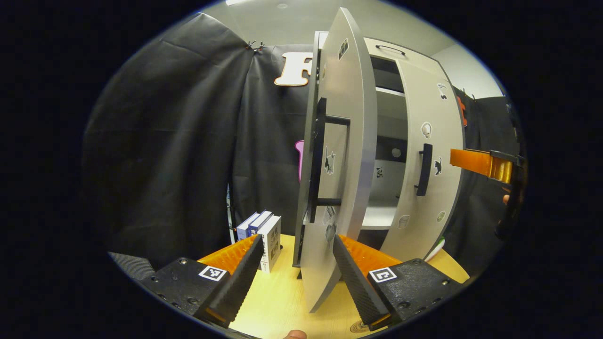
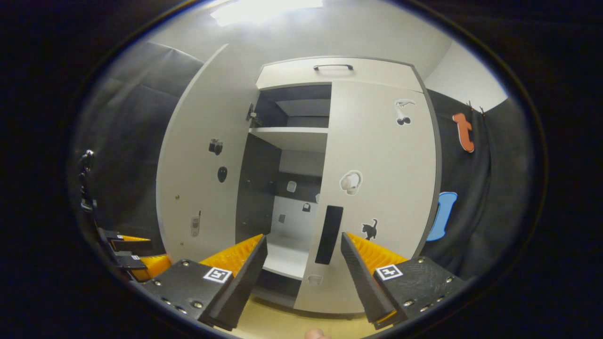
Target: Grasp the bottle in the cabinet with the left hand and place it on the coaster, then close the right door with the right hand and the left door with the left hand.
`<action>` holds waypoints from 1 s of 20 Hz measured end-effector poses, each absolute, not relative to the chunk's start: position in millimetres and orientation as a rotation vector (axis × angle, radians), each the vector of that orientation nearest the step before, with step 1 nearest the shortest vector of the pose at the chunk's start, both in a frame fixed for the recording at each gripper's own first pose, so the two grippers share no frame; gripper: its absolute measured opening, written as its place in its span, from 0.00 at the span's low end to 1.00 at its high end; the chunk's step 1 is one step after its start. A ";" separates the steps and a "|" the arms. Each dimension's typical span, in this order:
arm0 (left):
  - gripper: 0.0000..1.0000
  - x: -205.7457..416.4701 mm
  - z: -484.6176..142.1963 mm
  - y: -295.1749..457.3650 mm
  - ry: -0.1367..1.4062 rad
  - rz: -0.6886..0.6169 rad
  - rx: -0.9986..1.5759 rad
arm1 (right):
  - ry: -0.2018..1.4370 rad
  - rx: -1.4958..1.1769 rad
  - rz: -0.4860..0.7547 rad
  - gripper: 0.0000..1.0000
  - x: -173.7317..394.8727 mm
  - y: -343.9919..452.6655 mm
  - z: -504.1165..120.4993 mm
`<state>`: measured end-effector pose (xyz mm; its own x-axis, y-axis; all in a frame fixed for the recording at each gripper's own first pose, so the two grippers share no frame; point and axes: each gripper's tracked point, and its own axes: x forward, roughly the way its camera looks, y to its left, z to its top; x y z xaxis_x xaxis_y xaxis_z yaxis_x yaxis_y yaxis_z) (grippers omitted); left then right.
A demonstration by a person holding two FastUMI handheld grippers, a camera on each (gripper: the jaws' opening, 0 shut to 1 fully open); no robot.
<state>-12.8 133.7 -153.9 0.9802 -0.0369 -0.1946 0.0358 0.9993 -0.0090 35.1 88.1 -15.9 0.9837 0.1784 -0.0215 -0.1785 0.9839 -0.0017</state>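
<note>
The left gripper (image 1: 297, 263) was spread wide with nothing between its fingers, low over the table (image 1: 282, 301). The free edge of the left door (image 1: 344, 155) stood just ahead, in line with the gap between the fingers; whether either finger touched it could not be told. That door stood about half open, its handle (image 1: 320, 160) facing the camera. Left of it, three small boxes (image 1: 264, 233) stood upright on the table, close together. To the right, the right door (image 1: 431, 169) was nearly closed, with its own handle (image 1: 424, 169) on the front. Between the doors a lit shelf (image 1: 379, 216) showed inside the cabinet (image 1: 386, 49).

The right gripper (image 2: 304, 263) was also spread apart and held nothing, facing the cabinet front just short of the right door (image 2: 381, 188). At the far right edge of the left gripper view this gripper (image 1: 494, 165) showed well off to the side. The bottle could not be seen in either view; a small round patterned edge at the bottom of the left gripper view could have been the coaster, too little to tell.
</note>
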 end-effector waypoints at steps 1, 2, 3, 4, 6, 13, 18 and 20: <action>0.94 -12.1 -153.6 128.6 0.195 -0.052 0.000 | 0.019 -0.003 0.180 0.93 35.2 87.9 -15.0; 0.94 -10.9 -153.9 123.3 0.197 -0.066 0.004 | 0.018 -0.004 0.180 0.95 35.4 87.9 -15.3; 0.94 -9.7 -154.5 118.8 0.196 -0.078 0.001 | 0.019 -0.007 0.178 0.95 35.9 86.7 -16.2; 0.94 -8.2 -155.3 113.9 0.198 -0.091 -0.007 | 0.021 -0.009 0.175 0.95 36.0 85.4 -17.2; 0.94 -5.2 -156.8 102.8 0.200 -0.117 -0.024 | 0.024 -0.012 0.169 0.95 36.5 83.2 -19.2; 0.94 9.0 -163.5 72.6 0.213 -0.194 -0.035 | 0.035 -0.020 0.144 0.95 38.5 70.3 -25.1; 0.94 19.8 -169.7 52.5 0.223 -0.242 -0.044 | 0.045 -0.018 0.122 0.93 38.7 57.4 -30.0; 0.94 23.5 -170.1 38.2 0.222 -0.269 -0.060 | 0.048 -0.023 0.114 0.95 41.5 51.1 -31.5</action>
<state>23.5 38.2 -170.1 0.9396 -0.2704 -0.2098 0.2573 0.9623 -0.0881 41.5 51.1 -31.5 0.9924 0.1128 -0.0496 -0.1139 0.9933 -0.0200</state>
